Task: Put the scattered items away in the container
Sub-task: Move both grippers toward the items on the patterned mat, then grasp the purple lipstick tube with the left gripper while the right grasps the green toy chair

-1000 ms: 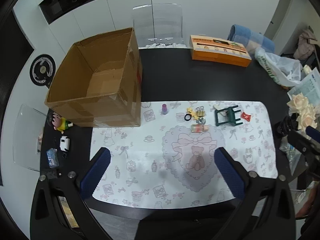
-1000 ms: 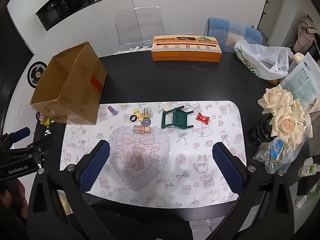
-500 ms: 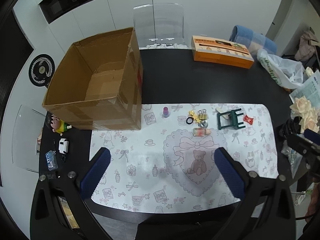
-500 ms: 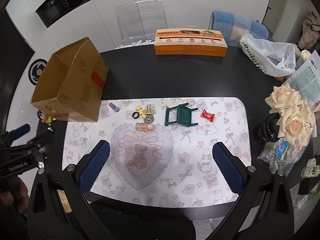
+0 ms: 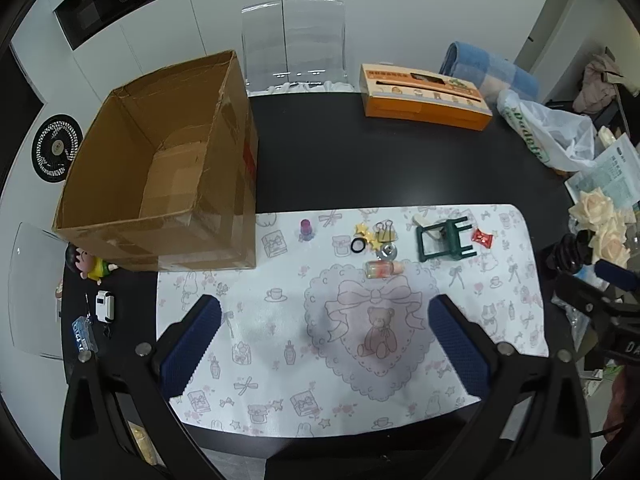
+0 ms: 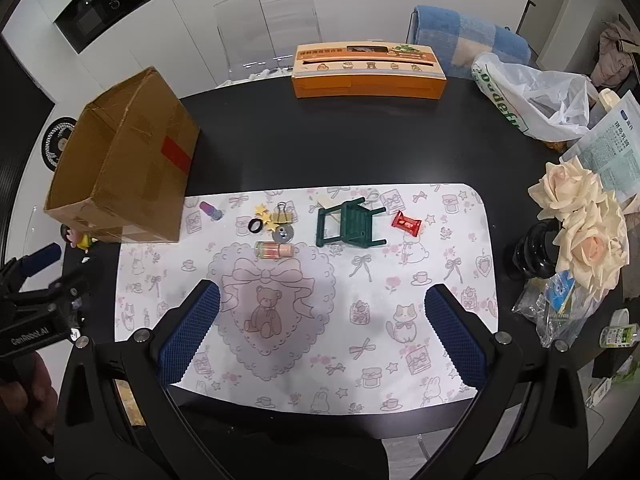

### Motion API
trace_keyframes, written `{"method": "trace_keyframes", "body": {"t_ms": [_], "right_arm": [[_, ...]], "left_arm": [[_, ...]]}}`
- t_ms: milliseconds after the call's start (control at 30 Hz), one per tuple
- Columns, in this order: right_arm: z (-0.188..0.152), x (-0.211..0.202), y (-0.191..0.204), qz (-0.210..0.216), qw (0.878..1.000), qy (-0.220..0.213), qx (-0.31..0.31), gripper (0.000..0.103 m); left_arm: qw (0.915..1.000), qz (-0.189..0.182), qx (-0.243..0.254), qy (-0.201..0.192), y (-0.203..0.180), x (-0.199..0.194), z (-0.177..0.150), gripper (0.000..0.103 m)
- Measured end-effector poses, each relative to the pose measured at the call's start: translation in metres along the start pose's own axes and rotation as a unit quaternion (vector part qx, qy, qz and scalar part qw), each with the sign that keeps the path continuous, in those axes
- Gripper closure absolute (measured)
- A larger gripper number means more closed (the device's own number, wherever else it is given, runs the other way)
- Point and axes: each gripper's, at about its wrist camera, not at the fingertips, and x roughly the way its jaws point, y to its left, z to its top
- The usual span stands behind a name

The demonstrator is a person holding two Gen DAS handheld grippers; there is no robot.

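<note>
Nothing is picked up yet, so this looks like the opening approach. At the left edge of the surface (image 5: 360, 152) stands the open cardboard box (image 5: 160, 184), its floor bare as far as can be seen. Along the far edge of the patterned mat (image 5: 280, 340) lie, left to right, a small purple cap (image 5: 306, 229), a black ring (image 5: 358, 246), a binder clip (image 5: 386, 230), a little bottle (image 5: 384, 269), a green toy chair (image 5: 444, 240) on its side and a red sweet wrapper (image 5: 482, 237). The left gripper (image 5: 324, 344) and right gripper (image 6: 322, 336) both hover over the mat's near edge, fingers spread wide and holding nothing. Next, one must come forward over a single item, probably the chair or bottle, and close there.
</note>
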Motion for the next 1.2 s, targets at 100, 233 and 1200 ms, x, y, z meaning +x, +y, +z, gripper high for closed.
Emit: {"method": "trace_keyframes", "body": {"t_ms": [100, 233, 1200], "right_arm": [[0.004, 0.008, -0.003, -0.008, 1.0, -0.005, -0.005, 0.0], [0.009, 0.022, -0.006, 0.005, 1.0, -0.005, -0.01, 0.0], [0.051, 0.204, -0.025, -0.018, 0.996, 0.087, -0.018, 0.01]], "left_arm": [[1.0, 0.006, 0.007, 0.002, -0.001, 0.011, 0.006, 0.0], [0.9999, 0.013, 0.007, 0.0, -0.002, 0.028, 0.011, 0.0], [0.9978, -0.028, -0.012, 0.059, 0.016, 0.224, 0.045, 0.01]]}}
